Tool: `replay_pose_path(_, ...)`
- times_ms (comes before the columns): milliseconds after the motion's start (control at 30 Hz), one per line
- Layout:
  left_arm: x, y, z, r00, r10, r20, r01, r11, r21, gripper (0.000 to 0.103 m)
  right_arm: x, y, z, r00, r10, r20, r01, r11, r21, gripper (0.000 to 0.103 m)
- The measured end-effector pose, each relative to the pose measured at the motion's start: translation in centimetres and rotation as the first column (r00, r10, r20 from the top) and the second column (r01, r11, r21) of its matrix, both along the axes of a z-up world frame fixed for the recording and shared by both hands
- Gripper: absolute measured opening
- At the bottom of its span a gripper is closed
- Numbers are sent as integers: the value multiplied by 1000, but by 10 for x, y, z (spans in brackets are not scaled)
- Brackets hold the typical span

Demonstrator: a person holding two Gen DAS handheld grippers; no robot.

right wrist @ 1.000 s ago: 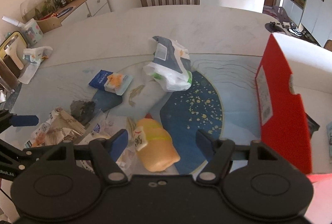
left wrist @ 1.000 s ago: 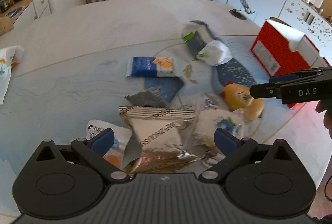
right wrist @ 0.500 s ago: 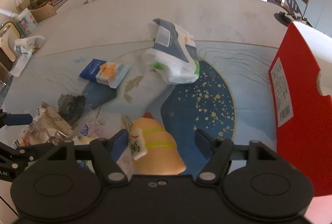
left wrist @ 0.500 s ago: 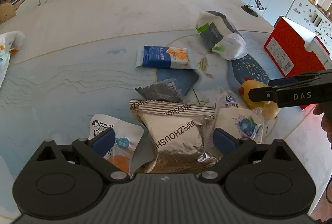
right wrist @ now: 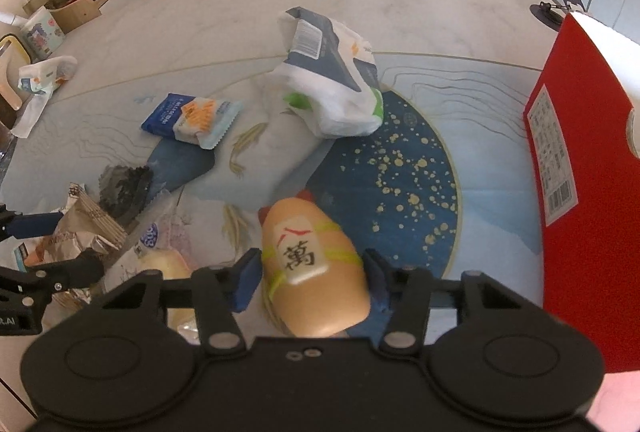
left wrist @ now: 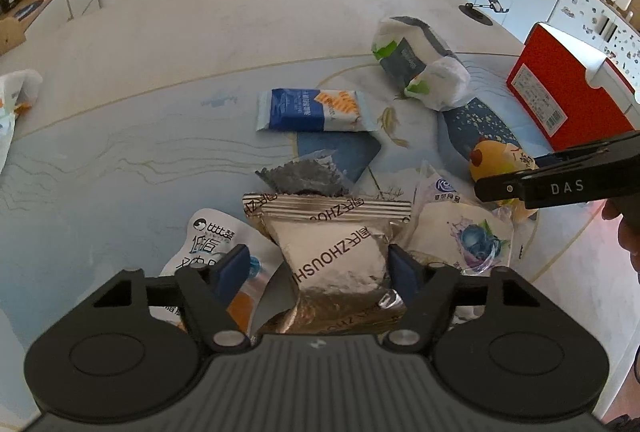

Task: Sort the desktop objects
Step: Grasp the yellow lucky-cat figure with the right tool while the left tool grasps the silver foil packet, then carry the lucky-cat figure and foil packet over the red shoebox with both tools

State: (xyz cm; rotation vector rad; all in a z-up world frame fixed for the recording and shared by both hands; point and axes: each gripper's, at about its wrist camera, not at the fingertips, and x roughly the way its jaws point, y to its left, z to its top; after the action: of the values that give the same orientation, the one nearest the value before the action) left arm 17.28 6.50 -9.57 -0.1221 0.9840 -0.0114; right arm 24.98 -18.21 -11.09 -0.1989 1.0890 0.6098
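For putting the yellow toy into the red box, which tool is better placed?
Right. The right tool already brackets the yellow toy, beside the red box; the left tool straddles the silver packet.
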Motion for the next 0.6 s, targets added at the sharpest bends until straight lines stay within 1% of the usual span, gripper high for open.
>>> replay_pose_path(67,1,-1,3,1000,-10,5,10,1000,-13,55,1,0,0,1000,-5,-2,5,1000,5,51)
replay_pose_path(133,1,-4,4,1000,-13,-2,13,1000,-11,50,0,-1,1,1000,-7,3,7,1000,-2,51)
replay_pose_path(267,1,-4,5,1000,-9,1,9,1000,-14,47,-1,-4,2,1000,-22,10,22,1000,-4,50)
replay_pose_path(600,-3,-2,12,1000,7,15,-6,1000,-27,45,-7,-11,15,999,-40,32,40,999,19,48)
